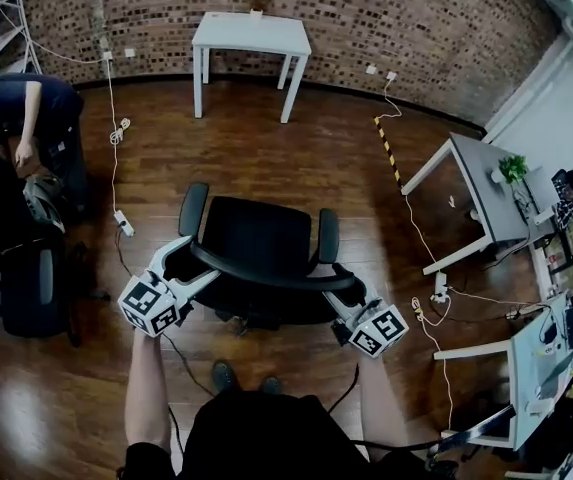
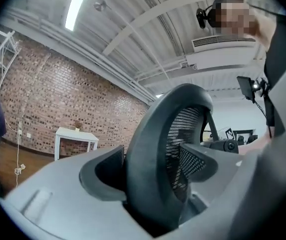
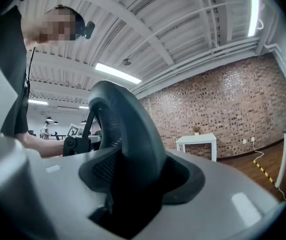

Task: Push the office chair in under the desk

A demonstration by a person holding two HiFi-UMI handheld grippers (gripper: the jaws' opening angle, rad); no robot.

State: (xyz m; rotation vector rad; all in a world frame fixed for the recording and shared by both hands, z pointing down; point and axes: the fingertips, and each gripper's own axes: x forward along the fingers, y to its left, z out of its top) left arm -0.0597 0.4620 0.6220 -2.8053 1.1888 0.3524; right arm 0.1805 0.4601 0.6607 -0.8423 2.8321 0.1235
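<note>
Brick wall (image 1: 366, 18) at the rear; dark wooden floor (image 1: 296, 158) below it. Person in dark clothing (image 1: 26, 108) at the left edge, bent over just beside a black chair (image 1: 31, 288). White cable (image 1: 112, 98) runs down from the wall to a power strip (image 1: 124, 223) lying on the floor. Yellow-and-black striped strip (image 1: 387, 150) on the floor, right of centre. Grey bench (image 1: 486, 183) at right carries a small potted plant (image 1: 512, 168). Overhead: lit tube light (image 2: 78, 4) and a white air-conditioning unit (image 2: 222, 44).

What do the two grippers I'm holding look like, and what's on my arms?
Both the left gripper and the right gripper are light grey plastic, each with a white cube of black square markers at the rear. Their jaws carry dark, scooped pads. The arms are bare below short dark sleeves.
</note>
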